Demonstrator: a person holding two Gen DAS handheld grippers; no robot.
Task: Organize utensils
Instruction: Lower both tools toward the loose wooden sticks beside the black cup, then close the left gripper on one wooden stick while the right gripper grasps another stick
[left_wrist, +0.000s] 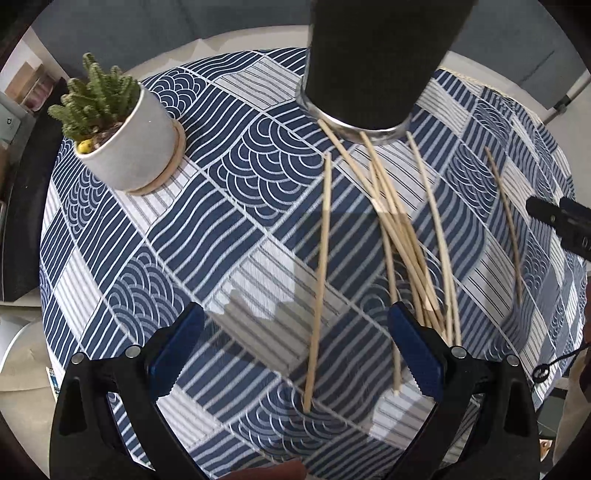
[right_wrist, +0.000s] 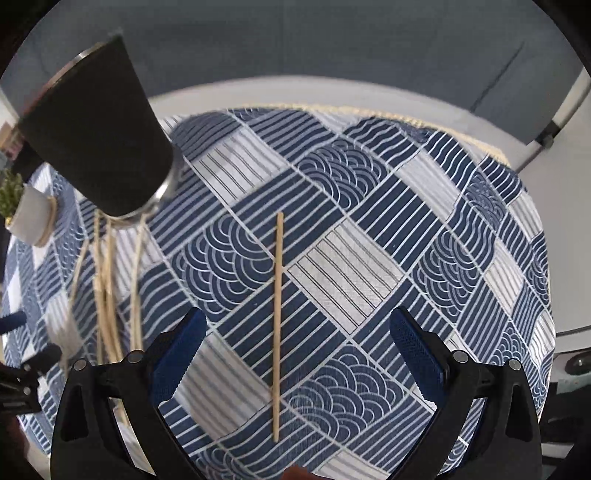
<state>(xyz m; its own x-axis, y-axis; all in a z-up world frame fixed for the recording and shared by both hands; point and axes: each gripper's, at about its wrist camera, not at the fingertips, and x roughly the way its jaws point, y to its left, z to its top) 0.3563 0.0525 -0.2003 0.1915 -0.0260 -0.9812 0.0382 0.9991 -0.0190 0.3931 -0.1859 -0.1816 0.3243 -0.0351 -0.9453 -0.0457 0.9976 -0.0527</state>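
Several wooden chopsticks (left_wrist: 402, 236) lie scattered on the blue-and-white patterned tablecloth (left_wrist: 207, 229). A black cylindrical holder with a metal base rim (left_wrist: 373, 62) stands behind them; it also shows in the right wrist view (right_wrist: 96, 136). One chopstick (left_wrist: 319, 273) lies lengthwise between my left gripper's open jaws. My left gripper (left_wrist: 295, 325) is open above the cloth. A single chopstick (right_wrist: 277, 317) lies lengthwise between the open jaws of my right gripper (right_wrist: 295, 328). The chopstick pile (right_wrist: 107, 280) is to its left.
A potted cactus in a white pot on a wooden saucer (left_wrist: 125, 144) stands at the far left of the table; it also shows in the right wrist view (right_wrist: 26, 214). The right gripper's tip (left_wrist: 561, 221) shows at the right edge. The round table's edge (right_wrist: 517, 155) curves behind.
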